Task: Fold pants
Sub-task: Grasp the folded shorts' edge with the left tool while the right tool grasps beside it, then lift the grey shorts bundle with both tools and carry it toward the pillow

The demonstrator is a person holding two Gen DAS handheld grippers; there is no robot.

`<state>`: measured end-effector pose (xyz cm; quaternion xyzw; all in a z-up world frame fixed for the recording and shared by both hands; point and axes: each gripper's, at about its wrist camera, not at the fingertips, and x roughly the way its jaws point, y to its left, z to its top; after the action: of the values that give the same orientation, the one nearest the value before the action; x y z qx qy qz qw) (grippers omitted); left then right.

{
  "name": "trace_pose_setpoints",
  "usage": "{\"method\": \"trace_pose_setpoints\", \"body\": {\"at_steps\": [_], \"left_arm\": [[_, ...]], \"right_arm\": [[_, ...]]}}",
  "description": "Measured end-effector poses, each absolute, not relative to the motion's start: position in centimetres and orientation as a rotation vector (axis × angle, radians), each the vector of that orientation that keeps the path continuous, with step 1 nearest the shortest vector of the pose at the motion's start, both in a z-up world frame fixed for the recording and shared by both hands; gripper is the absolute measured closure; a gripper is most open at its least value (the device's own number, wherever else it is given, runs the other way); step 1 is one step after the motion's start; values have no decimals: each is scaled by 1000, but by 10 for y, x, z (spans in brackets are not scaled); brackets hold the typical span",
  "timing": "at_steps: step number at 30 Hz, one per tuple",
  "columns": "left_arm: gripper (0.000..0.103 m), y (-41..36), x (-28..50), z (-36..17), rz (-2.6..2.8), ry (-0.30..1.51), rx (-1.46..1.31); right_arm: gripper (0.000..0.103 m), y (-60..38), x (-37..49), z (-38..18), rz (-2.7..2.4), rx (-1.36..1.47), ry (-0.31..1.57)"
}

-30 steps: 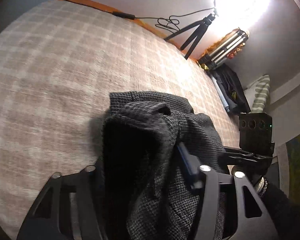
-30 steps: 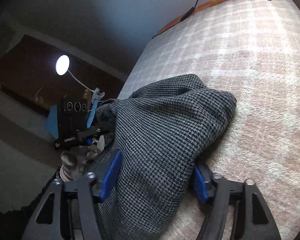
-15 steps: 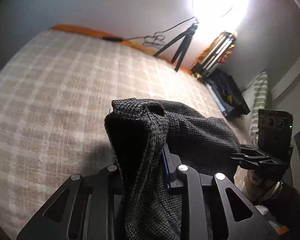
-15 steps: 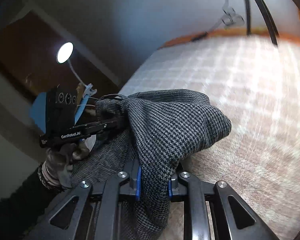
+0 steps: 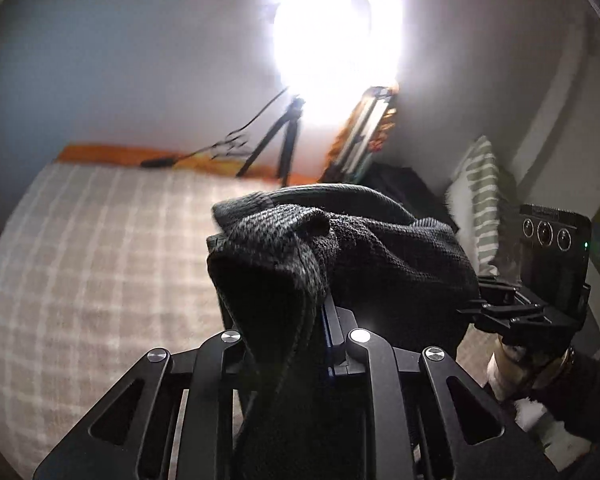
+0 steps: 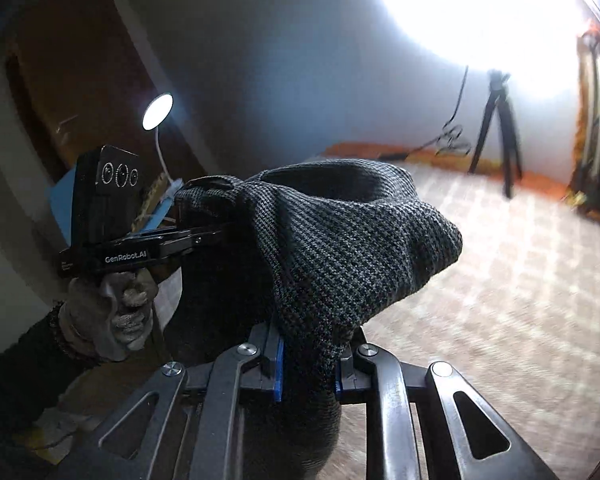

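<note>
- Evidently your left gripper and right gripper were each clamped on the pants.
- You needed level, taut edges above the bed.

dark grey houndstooth pants bunched, lifted above plaid bedding.

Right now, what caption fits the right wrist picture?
Right gripper pinches dark grey checked woven pants above the beige plaid bed cover.
</note>
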<state>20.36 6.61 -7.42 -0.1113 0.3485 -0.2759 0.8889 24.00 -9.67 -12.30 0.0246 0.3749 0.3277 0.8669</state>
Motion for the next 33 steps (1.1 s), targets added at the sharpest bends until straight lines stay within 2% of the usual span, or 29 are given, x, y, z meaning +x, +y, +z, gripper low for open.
{"method": "trace_pose_setpoints", "body": {"at_steps": [9,22,33], "left_arm": [[87,-5,210,-45,-692,665,-180],[87,-122,226,-32,-827,612,-127],[87,-185,266,-7,-841,531,-148]], "right_arm": [[88,-173,215,-91,556,37,712],[88,-268,192,-41,379,-14,632],[88,-333,244,-5,349,-52,607]]}}
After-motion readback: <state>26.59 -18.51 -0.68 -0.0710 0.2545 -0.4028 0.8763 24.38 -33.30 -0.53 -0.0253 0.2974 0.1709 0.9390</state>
